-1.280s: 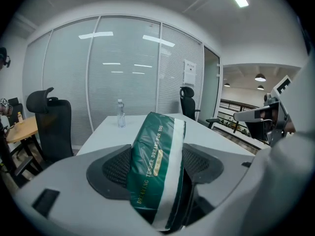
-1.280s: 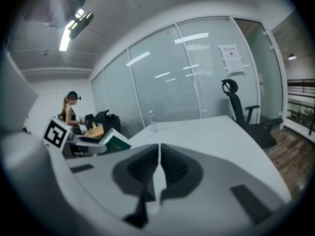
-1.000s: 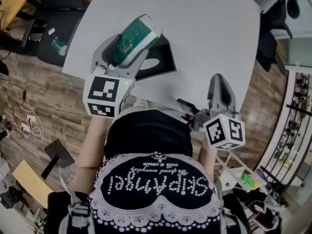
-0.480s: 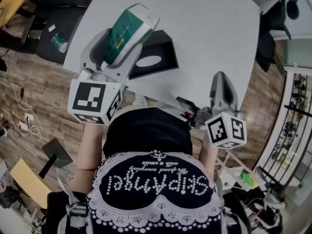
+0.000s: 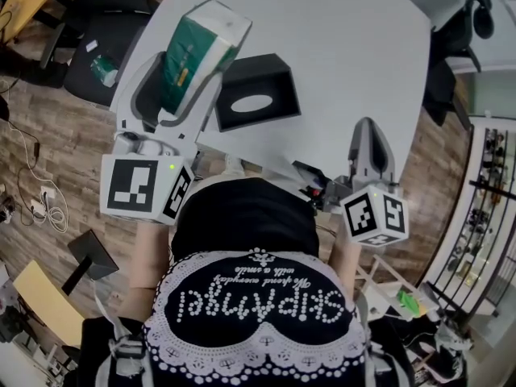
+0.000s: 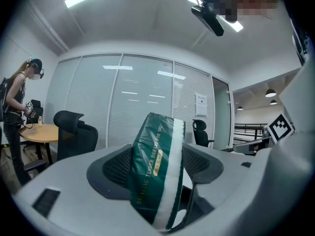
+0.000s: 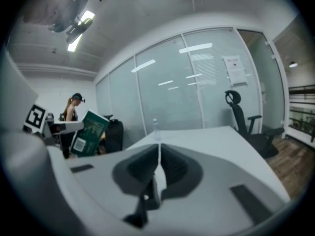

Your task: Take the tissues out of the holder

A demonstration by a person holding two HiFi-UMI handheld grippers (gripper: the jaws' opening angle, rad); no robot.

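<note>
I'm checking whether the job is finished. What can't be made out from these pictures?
- Holder interior: head view, only its oval slot shows.
- Tissue pack lower end: left gripper view, sunk between the left gripper's jaws.
- Bottle: right gripper view, too small.

The tabletop [image 5: 347,71] lies open across its middle, far edge and right side, with room for a gripper to pass anywhere there. The black holder [image 5: 256,93] stands by the near edge toward the left corner, and just beside it, over that corner, the left gripper [image 5: 187,71] clamped on the green tissue pack [image 5: 197,43] fills the air. The right gripper [image 5: 365,131], jaws together, sits at the near edge, well apart from the holder, with a free gap between.
</note>
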